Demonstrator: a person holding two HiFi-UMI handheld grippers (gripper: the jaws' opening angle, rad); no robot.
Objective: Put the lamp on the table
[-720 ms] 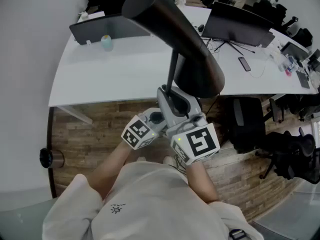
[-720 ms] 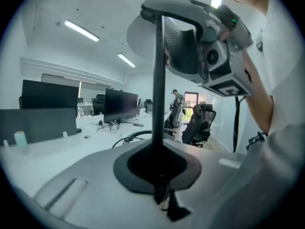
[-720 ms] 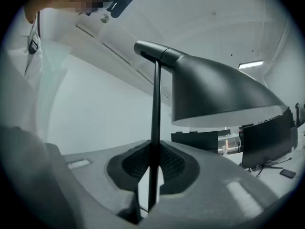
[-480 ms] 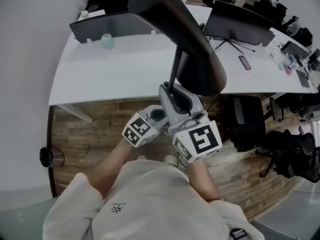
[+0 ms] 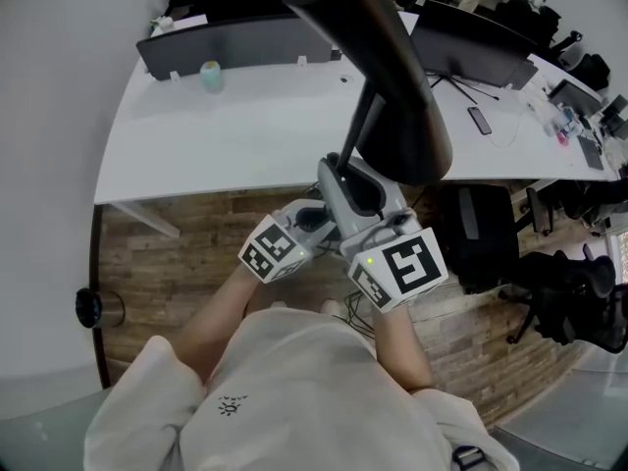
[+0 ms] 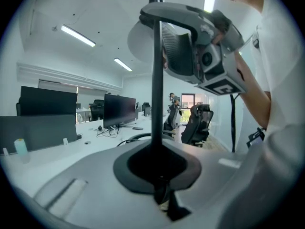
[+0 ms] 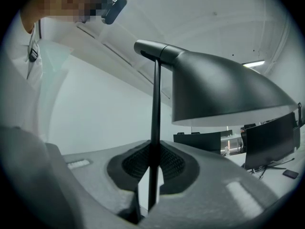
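Lamp (image 5: 392,77) in left gripper (image 6: 157,168), right gripper (image 7: 152,178)

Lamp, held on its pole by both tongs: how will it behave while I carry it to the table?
The lamp is probably top-heavy and apt to twist: its wide shade hangs off to one side of a thin pole. The pole looks straight, so likely stiff, but smooth; it might slip in the left tongs and right tongs.
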